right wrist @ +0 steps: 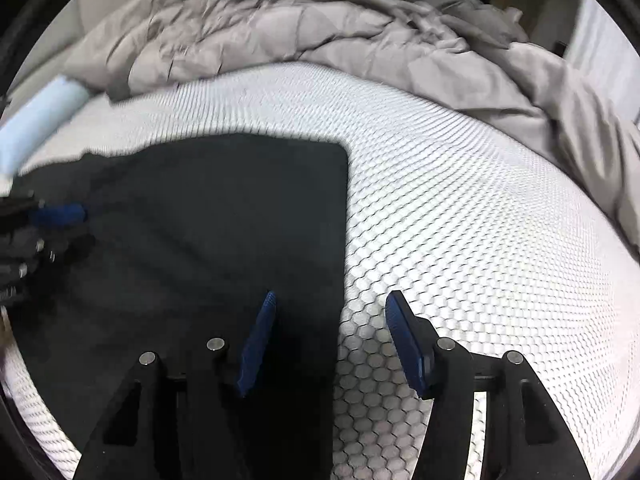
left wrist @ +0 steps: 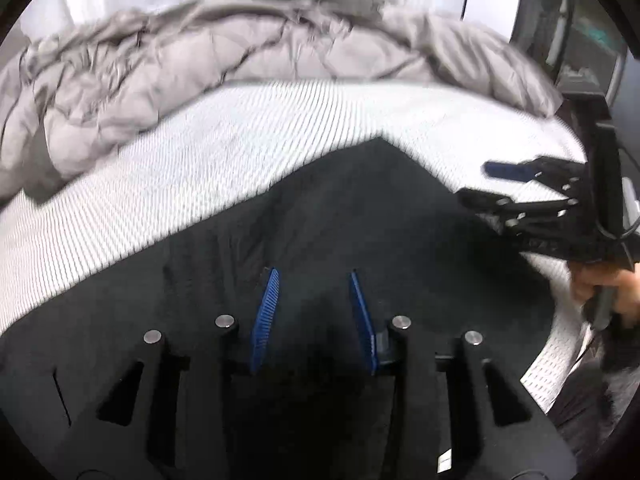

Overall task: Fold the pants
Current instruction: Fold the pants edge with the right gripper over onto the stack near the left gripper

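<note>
Black pants (left wrist: 340,216) lie flat on a white textured mattress (left wrist: 200,152), folded into a block with a straight right edge in the right wrist view (right wrist: 208,224). My left gripper (left wrist: 314,276) is open, its blue pads just above the pants' near part, holding nothing. My right gripper (right wrist: 332,300) is open and straddles the pants' right edge, left pad over the cloth, right pad over the bare mattress (right wrist: 460,208). The right gripper also shows at the right in the left wrist view (left wrist: 520,184). The left gripper shows at the left edge of the right wrist view (right wrist: 44,224).
A rumpled grey duvet (left wrist: 180,64) is heaped along the far side of the bed, also in the right wrist view (right wrist: 320,28). A pale blue roll (right wrist: 40,120) lies at the far left. A dark shelf (left wrist: 580,40) stands beyond the bed's right side.
</note>
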